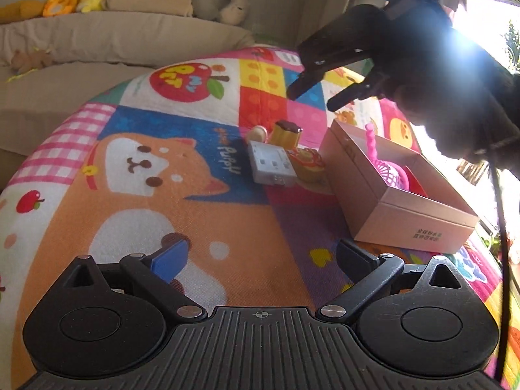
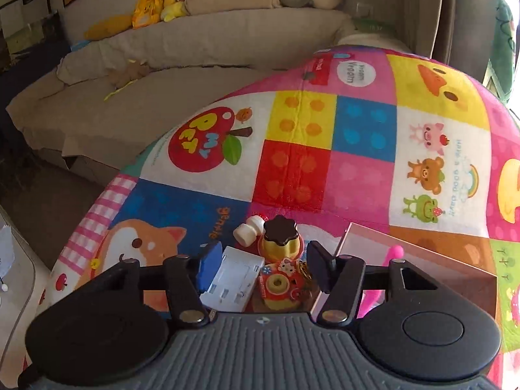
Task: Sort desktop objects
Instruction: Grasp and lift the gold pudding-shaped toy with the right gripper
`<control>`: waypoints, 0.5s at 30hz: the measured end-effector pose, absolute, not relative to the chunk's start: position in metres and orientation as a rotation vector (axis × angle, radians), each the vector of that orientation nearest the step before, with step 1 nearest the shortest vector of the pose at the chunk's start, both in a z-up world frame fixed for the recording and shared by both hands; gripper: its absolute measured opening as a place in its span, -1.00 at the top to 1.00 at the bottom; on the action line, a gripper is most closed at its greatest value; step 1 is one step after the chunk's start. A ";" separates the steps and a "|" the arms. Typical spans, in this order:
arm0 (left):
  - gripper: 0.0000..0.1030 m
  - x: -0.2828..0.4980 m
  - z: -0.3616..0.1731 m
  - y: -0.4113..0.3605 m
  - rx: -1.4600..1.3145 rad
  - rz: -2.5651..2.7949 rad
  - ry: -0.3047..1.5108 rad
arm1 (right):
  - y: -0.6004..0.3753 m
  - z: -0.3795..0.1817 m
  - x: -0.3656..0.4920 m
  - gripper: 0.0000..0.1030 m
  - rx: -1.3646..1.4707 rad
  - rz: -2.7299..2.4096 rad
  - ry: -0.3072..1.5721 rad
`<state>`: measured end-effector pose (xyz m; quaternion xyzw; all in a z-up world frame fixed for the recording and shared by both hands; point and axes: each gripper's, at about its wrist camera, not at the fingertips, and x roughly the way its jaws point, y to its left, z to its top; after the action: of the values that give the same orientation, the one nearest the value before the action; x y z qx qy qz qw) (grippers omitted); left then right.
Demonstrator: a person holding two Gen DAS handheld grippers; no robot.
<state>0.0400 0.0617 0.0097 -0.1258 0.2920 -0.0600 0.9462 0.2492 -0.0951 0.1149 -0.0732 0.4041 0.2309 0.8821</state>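
Patchwork mat [image 1: 201, 214] (box [image 1: 383, 195], toys [image 2: 279, 247])

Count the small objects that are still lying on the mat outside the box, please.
4. White adapter nearest the dog picture; red-and-yellow charm between it and the box; pudding-shaped toy behind the charm; small cream bottle beside the pudding. Others may hide behind the box.

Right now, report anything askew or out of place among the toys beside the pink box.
The small cream bottle with a red end lies tipped on its side on the colourful play mat, beside the upright yellow pudding toy with a brown top. Nothing looks spilled or damaged.
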 end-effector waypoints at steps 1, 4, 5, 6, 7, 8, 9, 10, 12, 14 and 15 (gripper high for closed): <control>-0.96 0.040 0.009 0.063 -0.263 -0.125 0.594 | -0.082 0.107 0.267 -0.15 -0.150 0.451 0.891; -0.96 0.040 0.008 0.067 -0.289 -0.116 0.594 | -0.056 0.085 0.304 -0.16 -0.138 0.368 0.959; -0.96 0.040 0.007 0.069 -0.302 -0.116 0.596 | -0.048 0.077 0.316 -0.16 -0.159 0.313 0.957; -0.96 0.040 0.007 0.071 -0.314 -0.118 0.599 | -0.043 0.070 0.325 -0.16 -0.177 0.269 0.956; -0.96 0.041 0.006 0.072 -0.323 -0.119 0.602 | -0.040 0.063 0.333 -0.16 -0.179 0.240 0.965; -0.96 0.041 0.006 0.072 -0.328 -0.122 0.603 | -0.040 0.056 0.342 -0.08 -0.170 0.229 0.997; -0.96 0.041 0.006 0.072 -0.327 -0.128 0.604 | -0.042 0.050 0.347 0.03 -0.159 0.231 1.031; -0.96 0.041 0.006 0.071 -0.321 -0.135 0.604 | -0.043 0.045 0.349 0.25 -0.143 0.244 1.058; -0.96 0.040 0.007 0.067 -0.296 -0.153 0.604 | -0.040 0.044 0.342 0.25 -0.146 0.290 1.071; -0.96 0.038 0.007 0.061 -0.264 -0.169 0.598 | -0.032 0.046 0.326 0.25 -0.182 0.355 1.069; -0.96 0.037 0.008 0.058 -0.245 -0.173 0.594 | -0.029 0.045 0.315 0.25 -0.197 0.388 1.074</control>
<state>0.0365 0.0577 0.0081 -0.1202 0.2915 -0.0850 0.9452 0.3153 -0.0289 0.0453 -0.0930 0.5075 0.1832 0.8368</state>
